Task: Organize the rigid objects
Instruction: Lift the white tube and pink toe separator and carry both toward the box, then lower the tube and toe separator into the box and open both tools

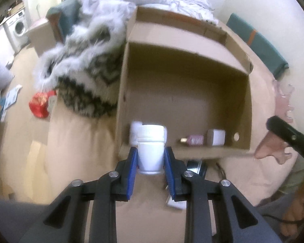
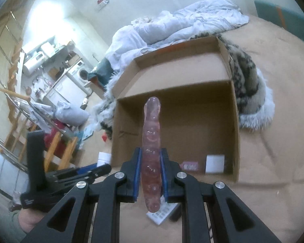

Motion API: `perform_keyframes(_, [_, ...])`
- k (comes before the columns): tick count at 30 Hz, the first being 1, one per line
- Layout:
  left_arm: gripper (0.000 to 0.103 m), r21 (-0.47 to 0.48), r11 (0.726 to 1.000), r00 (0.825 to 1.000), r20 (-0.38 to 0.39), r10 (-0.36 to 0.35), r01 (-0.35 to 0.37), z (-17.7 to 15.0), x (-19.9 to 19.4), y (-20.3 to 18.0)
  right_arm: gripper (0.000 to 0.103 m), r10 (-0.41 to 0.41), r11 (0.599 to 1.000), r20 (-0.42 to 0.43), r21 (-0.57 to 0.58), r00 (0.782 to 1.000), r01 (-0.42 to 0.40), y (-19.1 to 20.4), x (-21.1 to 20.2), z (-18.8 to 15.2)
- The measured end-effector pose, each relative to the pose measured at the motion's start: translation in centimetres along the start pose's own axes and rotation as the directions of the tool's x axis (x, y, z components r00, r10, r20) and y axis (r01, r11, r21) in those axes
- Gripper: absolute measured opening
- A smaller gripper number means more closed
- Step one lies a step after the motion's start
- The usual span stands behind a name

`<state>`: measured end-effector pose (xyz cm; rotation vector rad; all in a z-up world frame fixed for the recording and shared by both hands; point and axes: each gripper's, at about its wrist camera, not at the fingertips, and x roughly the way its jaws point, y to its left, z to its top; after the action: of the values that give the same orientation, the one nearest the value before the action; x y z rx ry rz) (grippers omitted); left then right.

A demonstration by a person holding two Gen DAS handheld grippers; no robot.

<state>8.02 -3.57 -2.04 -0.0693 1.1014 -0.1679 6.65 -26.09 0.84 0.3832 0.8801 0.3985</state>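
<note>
My left gripper is shut on a white screw-cap bottle, held upright just in front of the near wall of an open cardboard box. My right gripper is shut on a pink translucent hair claw clip, seen edge-on, held above the box's near edge. The clip also shows in the left wrist view at the right. Inside the box lie a small pink bottle, a white cube-shaped item and another white bottle. The left gripper and its bottle show at the lower left of the right wrist view.
The box stands on a tan bedsheet. A furry patterned blanket and a white duvet lie against the box's far side. A red pack lies on the floor. A flat white item and dark things lie near the box.
</note>
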Motion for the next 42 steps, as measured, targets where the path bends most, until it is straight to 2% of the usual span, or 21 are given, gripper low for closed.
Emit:
perform_keyframes(4, [0.024, 0.035, 0.999, 1.000, 0.010, 0.008, -0.009, 2.8, 1.0, -1.2, 0.018, -0.038, 0.999, -0.032, -0.023, 0.999, 0.037, -0.5, 1.9, 1.8])
perform_keyframes(8, [0.024, 0.059, 0.998, 1.000, 0.003, 0.019, -0.019, 4.4, 2.9, -2.0, 0.018, -0.071, 0.997, -0.082, 0.009, 0.994, 0.072, -2.1, 5.0, 2.8])
perform_keyframes(12, [0.024, 0.064, 0.998, 1.000, -0.014, 0.010, -0.009, 4.8, 6.1, -1.9, 0.018, -0.086, 0.994, -0.146, 0.053, 0.985, 0.095, -4.1, 8.6, 2.4])
perform_keyframes(17, [0.024, 0.049, 0.999, 0.999, -0.051, 0.019, -0.017, 4.3, 9.7, -1.2, 0.018, -0.117, 0.990, -0.230, 0.047, 0.966, 0.131, -5.3, 11.9, 0.7])
perform_keyframes(21, [0.024, 0.043, 0.999, 0.998, -0.063, 0.025, -0.022, 4.1, 10.9, -1.1, 0.018, -0.115, 0.989, -0.262, 0.059, 0.958, 0.135, -6.0, 12.9, 0.1])
perform_keyframes(26, [0.024, 0.083, 0.995, 0.998, -0.036, 0.060, -0.056, 4.1, 11.4, -1.5, 0.018, -0.136, 0.985, -0.289, 0.064, 0.948, 0.161, -6.9, 13.7, -0.2])
perform_keyframes(35, [0.024, 0.089, 0.995, 0.997, -0.051, 0.057, -0.052, 3.9, 12.7, -1.8, 0.018, -0.147, 0.980, -0.328, 0.081, 0.933, 0.183, -7.1, 15.0, -0.3])
perform_keyframes(42, [0.024, 0.089, 0.994, 0.997, -0.052, 0.060, -0.055, 3.7, 13.0, -1.7, 0.018, -0.159, 0.976, -0.330, 0.089, 0.931, 0.199, -7.0, 15.5, -0.3])
